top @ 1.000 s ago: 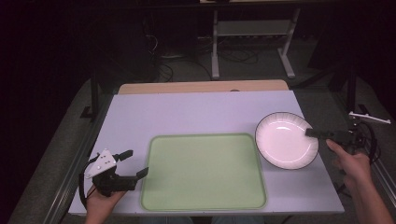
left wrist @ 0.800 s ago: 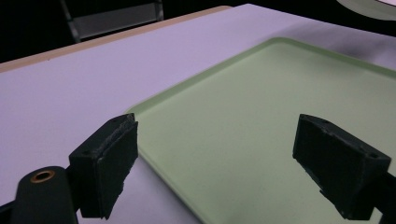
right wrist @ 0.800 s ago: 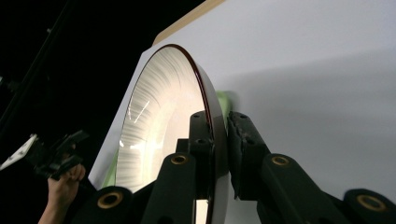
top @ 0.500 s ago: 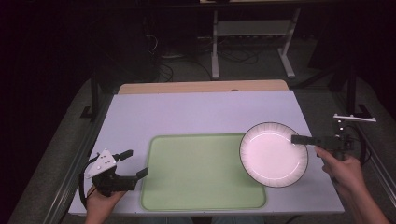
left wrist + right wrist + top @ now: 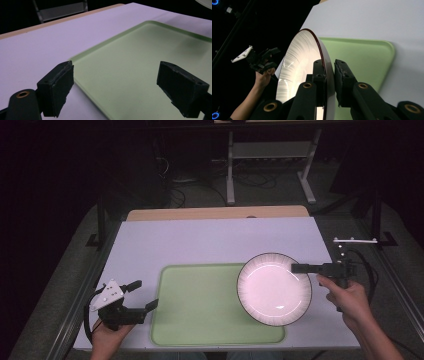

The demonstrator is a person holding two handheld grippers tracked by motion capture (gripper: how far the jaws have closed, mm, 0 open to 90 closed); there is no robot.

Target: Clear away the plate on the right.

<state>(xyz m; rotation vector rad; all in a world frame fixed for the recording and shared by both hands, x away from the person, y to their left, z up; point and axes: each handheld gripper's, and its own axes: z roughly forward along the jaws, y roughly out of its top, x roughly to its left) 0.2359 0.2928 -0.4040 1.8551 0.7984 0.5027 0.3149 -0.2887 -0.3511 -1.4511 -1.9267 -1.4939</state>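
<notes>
High view: plate [image 5: 274,289] pinched at its right rim by right gripper [image 5: 300,268], carried partly over the right end of green mat [image 5: 200,305] but likely not yet set down; left gripper [image 5: 145,296] idle at the mat's left edge, jaws wide, holding nothing. Left gripper view: jaws spread around the bare mat corner [image 5: 140,62]. Right gripper view: rim [image 5: 325,65] clamped between nearly closed jaws, plate held on edge; placing and release left.

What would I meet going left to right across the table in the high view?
Left gripper, jaws open with nothing between them → green mat → white plate, partly over the mat's right edge → right gripper, shut on the plate's rim → the hand that carries it.
</notes>
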